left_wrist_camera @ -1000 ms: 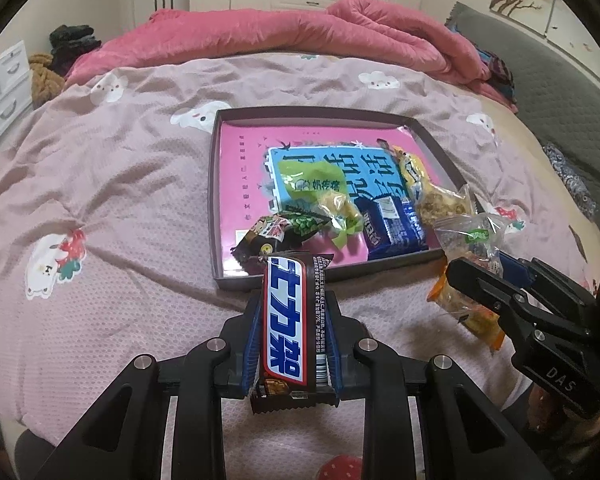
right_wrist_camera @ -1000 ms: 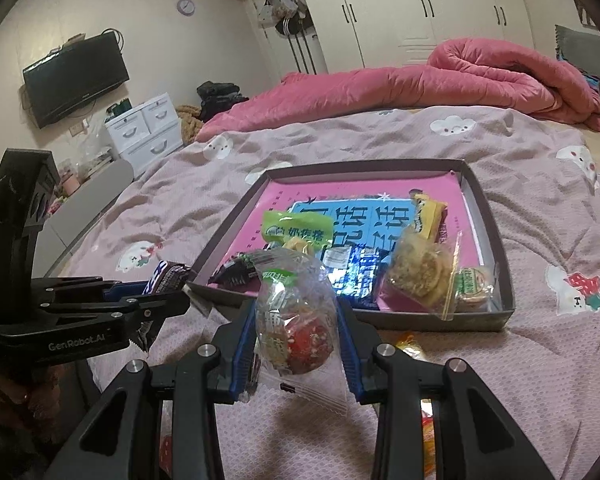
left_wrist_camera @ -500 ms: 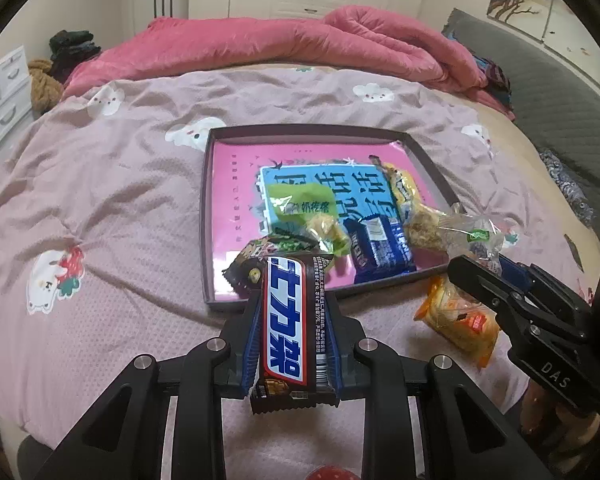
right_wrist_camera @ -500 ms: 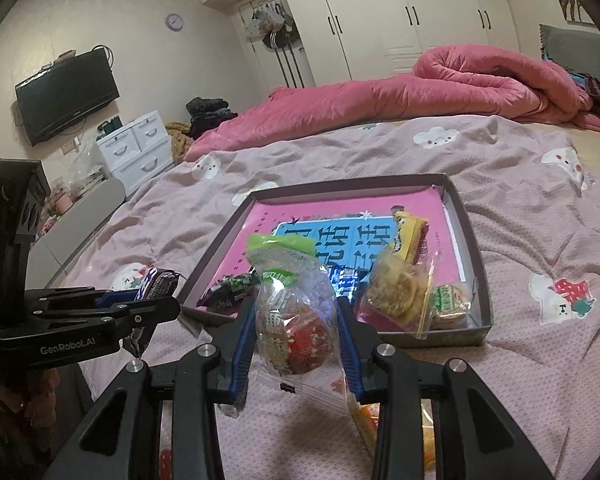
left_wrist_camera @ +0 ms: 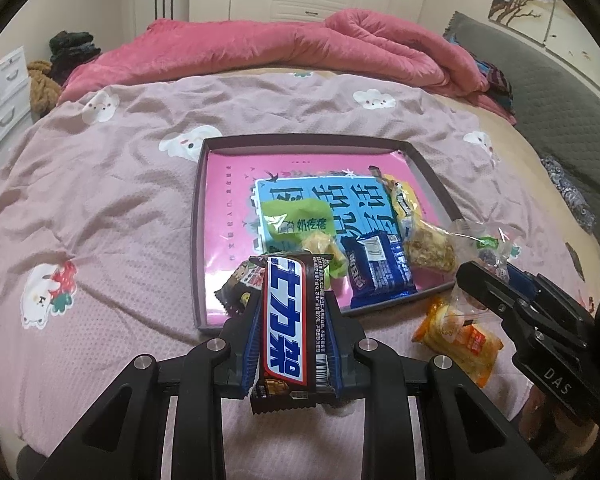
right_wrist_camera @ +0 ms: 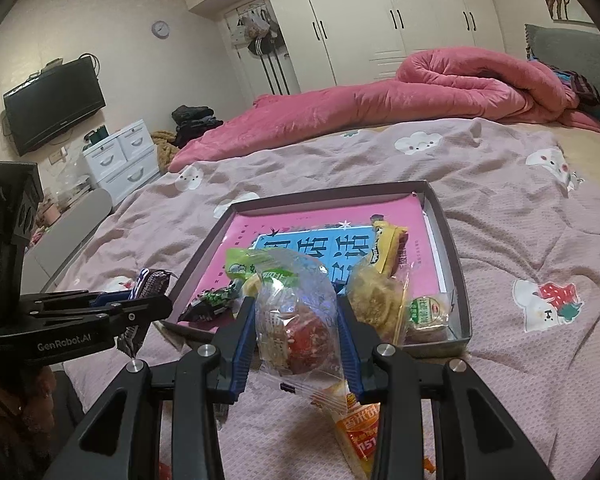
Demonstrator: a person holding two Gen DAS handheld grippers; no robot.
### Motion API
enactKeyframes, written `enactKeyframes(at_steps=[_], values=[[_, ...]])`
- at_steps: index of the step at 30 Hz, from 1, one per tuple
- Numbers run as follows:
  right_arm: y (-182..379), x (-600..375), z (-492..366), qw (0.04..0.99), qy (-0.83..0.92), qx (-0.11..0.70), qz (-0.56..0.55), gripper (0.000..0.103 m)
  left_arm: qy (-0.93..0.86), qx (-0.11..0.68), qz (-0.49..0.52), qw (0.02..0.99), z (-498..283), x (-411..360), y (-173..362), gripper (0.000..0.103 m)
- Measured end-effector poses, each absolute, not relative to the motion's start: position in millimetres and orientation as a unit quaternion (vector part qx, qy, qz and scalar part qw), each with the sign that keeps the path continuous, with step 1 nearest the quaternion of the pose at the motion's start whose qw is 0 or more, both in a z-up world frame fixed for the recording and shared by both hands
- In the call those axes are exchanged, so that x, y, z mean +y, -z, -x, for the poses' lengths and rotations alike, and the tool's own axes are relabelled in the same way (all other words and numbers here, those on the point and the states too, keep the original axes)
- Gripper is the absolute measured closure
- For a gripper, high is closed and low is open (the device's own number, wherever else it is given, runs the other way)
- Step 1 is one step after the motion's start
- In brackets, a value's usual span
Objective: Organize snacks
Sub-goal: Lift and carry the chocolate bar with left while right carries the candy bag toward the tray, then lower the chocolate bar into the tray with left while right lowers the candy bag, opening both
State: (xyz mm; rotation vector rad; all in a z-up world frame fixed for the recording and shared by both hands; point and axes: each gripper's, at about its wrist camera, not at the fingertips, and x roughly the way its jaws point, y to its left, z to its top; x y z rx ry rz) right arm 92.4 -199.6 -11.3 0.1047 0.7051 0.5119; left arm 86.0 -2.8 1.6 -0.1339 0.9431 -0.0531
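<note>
Left gripper (left_wrist_camera: 290, 332) clamps a chocolate bar (left_wrist_camera: 286, 322) lengthwise above the bed (left_wrist_camera: 112, 184); right gripper (right_wrist_camera: 296, 330) grips a clear snack bag (right_wrist_camera: 294, 324) before the tray (right_wrist_camera: 452, 264).

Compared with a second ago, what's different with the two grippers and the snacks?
Both grippers have pulled back from the tray, which now looks farther off. The left gripper stays shut on the chocolate bar, and the right gripper stays shut on the clear snack bag. Nothing was let go. The snacks in the tray and the orange packet on the bed lie as before.
</note>
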Motion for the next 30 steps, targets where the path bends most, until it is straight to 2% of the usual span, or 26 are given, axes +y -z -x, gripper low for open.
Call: enactKeyframes(at_steps=[30], values=[[25,-199,-123,0.902,-0.242,0.353,-0.048,0.065,0.052,0.479,0.072,0.873,-140,-25,33,0.074]])
